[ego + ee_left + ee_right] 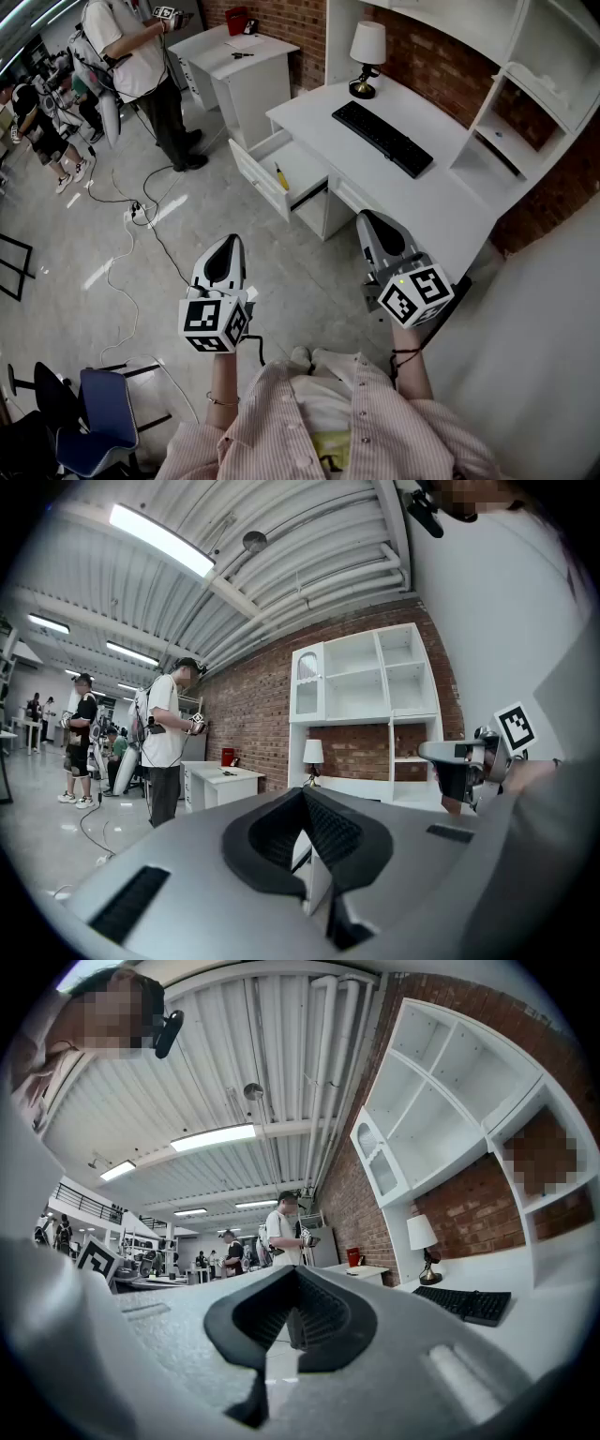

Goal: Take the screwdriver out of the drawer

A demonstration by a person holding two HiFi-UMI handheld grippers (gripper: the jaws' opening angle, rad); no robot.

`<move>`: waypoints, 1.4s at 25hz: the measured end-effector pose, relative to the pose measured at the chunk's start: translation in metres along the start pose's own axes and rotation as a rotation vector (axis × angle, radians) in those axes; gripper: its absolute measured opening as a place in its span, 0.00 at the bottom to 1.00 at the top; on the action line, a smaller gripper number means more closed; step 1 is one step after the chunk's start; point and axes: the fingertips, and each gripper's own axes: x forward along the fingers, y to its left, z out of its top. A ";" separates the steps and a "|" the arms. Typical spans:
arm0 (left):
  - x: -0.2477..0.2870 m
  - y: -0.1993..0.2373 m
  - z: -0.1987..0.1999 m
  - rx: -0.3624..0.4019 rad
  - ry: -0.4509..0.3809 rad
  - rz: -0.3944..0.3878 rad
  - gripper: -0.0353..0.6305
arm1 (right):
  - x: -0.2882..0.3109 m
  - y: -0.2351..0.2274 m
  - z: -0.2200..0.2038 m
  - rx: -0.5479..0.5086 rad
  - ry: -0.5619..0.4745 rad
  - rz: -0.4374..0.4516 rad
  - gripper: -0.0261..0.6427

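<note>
White desk (pixel 441 202), open drawer (pixel 256 179), slim yellow-handled screwdriver (pixel 280 176) lying inside

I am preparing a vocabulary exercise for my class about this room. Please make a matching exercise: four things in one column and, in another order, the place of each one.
Things: 1 screwdriver; 2 keyboard; 3 lamp; 4 blue chair.
Places: A on the floor; B in the open drawer; C on the desk, beside the brick wall; D on the desk, in its middle.
Pairs: 1-B; 2-D; 3-C; 4-A.
</note>
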 end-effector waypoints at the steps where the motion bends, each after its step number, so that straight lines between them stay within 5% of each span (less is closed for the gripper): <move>1: 0.001 -0.001 0.000 -0.001 0.000 0.001 0.05 | 0.000 -0.001 0.000 -0.001 0.001 0.002 0.05; 24: 0.010 -0.036 -0.025 -0.056 0.021 0.022 0.05 | -0.017 -0.042 -0.024 0.084 0.016 -0.053 0.06; 35: 0.050 -0.004 -0.038 -0.092 0.055 0.045 0.05 | 0.036 -0.061 -0.046 0.083 0.070 -0.057 0.11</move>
